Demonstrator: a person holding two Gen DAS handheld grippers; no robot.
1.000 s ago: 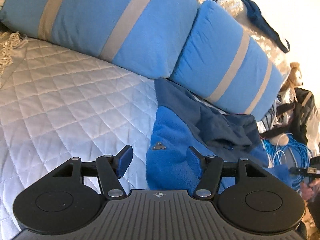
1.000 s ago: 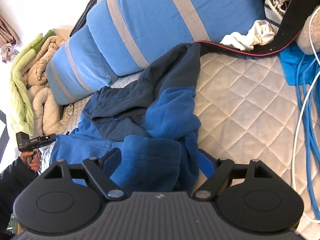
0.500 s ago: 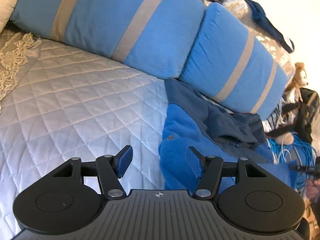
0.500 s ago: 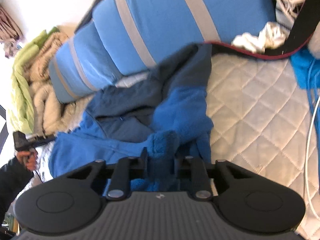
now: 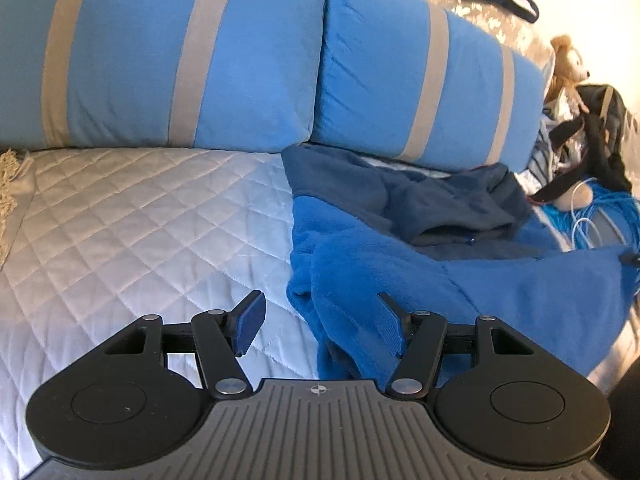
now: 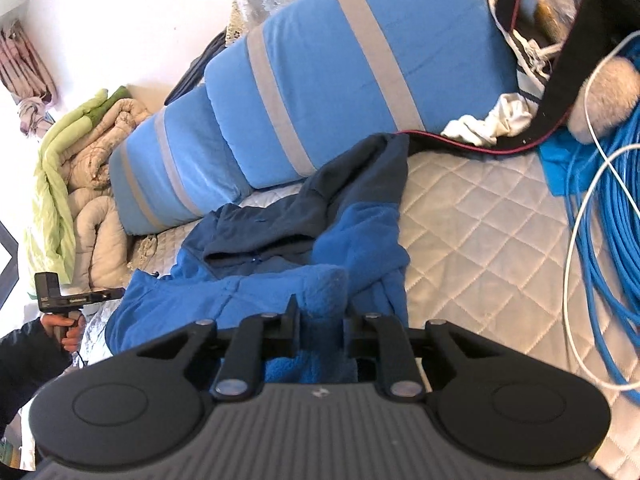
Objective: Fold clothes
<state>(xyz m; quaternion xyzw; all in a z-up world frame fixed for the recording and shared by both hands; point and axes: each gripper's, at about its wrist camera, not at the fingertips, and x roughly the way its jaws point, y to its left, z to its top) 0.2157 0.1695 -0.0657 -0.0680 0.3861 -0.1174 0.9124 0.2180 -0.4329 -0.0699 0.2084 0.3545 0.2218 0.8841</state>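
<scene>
A two-tone blue fleece jacket (image 5: 500, 284) lies crumpled on the white quilted bed (image 5: 132, 232), its dark navy upper part against the pillows. In the left wrist view my left gripper (image 5: 320, 314) is open at the jacket's left edge. A fleece fold lies between its jaws beside the right pad (image 5: 390, 328), and the left pad is clear of the cloth. My right gripper (image 6: 320, 314) is shut on a bunched fold of the bright blue fleece jacket (image 6: 248, 280). The right wrist view also shows the left gripper (image 6: 80, 298), held in a hand (image 6: 64, 326) at the far left.
Two blue pillows with grey stripes (image 5: 200, 60) (image 5: 420, 80) line the back of the bed. A coil of blue cable (image 6: 612, 208), a black strap (image 6: 568, 60) and a white cloth (image 6: 492, 120) lie to the right. Folded blankets (image 6: 76, 184) are heaped at the left. A plush toy (image 5: 566, 64) sits beyond the pillows.
My right gripper has closed from wide open onto a fold of the blue fleece and drawn it up. My left gripper has shifted and rolled, bringing the jacket's edge between its jaws.
</scene>
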